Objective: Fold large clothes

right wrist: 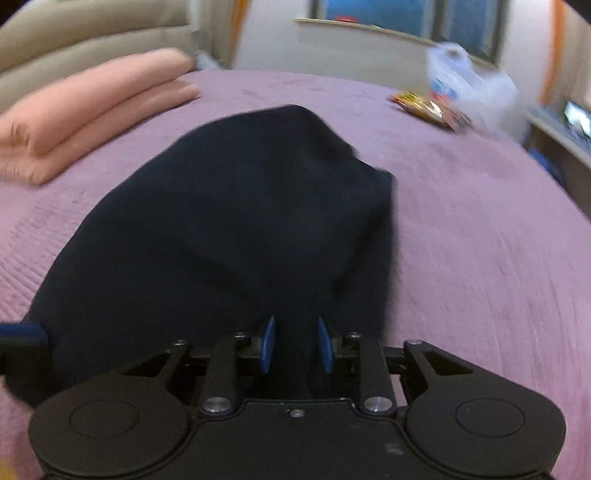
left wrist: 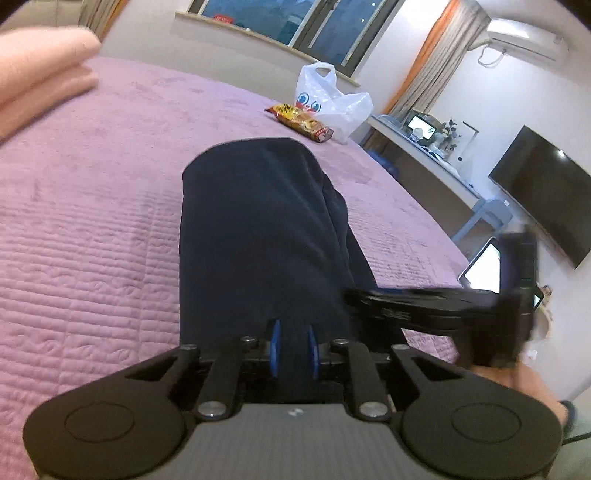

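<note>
Each gripper, the left gripper and the right gripper, pinches the dark pants. The pants lie on the purple bed.

A quilted mauve bedspread fills the room — dark window, orange-edged curtains, white wall air conditioner, black wall-mounted television.

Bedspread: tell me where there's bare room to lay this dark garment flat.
Bare bedspread lies between the dark garment and the folded pink blanket, and right of the garment toward the bed's edge. The far corner is crowded: snack packet against the plastic bag.
</note>
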Tool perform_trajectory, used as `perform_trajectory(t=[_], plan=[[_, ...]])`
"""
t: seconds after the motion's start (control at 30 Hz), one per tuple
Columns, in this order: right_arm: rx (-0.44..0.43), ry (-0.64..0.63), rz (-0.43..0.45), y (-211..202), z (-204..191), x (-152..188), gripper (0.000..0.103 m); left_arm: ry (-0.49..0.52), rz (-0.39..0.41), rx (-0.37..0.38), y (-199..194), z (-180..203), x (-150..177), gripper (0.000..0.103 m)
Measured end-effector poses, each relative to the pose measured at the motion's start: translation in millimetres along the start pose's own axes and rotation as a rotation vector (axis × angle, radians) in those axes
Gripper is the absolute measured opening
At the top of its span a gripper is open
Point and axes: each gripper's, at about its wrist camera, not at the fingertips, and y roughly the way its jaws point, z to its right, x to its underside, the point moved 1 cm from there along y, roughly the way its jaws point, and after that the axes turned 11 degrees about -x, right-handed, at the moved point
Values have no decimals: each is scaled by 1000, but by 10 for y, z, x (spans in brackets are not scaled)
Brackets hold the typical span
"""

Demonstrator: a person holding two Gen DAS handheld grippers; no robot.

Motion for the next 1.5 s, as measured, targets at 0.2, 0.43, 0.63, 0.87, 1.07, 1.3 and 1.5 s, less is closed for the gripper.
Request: perform_trajectory(t=[0.2, 0.43, 0.63, 0.87, 1.07, 1.3, 1.5], plan=[[-2, 102, -14, -729, 139, 217, 37, -15, 21, -46, -482, 138, 118, 26], [-5, 151, 84, -1666, 21, 397, 72, 131, 146, -211, -1235, 629, 12, 37], [-25, 92, 205, -2287, -395, 157, 80, 271, 301, -383, -1844, 1172, -86, 75], [61, 94, 169, -2517, -748, 143, 82, 221, 331, -440, -2305, 1336, -103, 97], [73, 83, 166, -2568, -810, 168, 82, 210, 308, -446, -2392, 1334, -30, 99], [70, 81, 146, -2621, -873, 242, 82, 161, 248, -433, -2348, 1162, 56, 99], [81, 90, 146, -2617, -911, 262, 82, 150, 215, -447, -2314, 1087, 91, 99]])
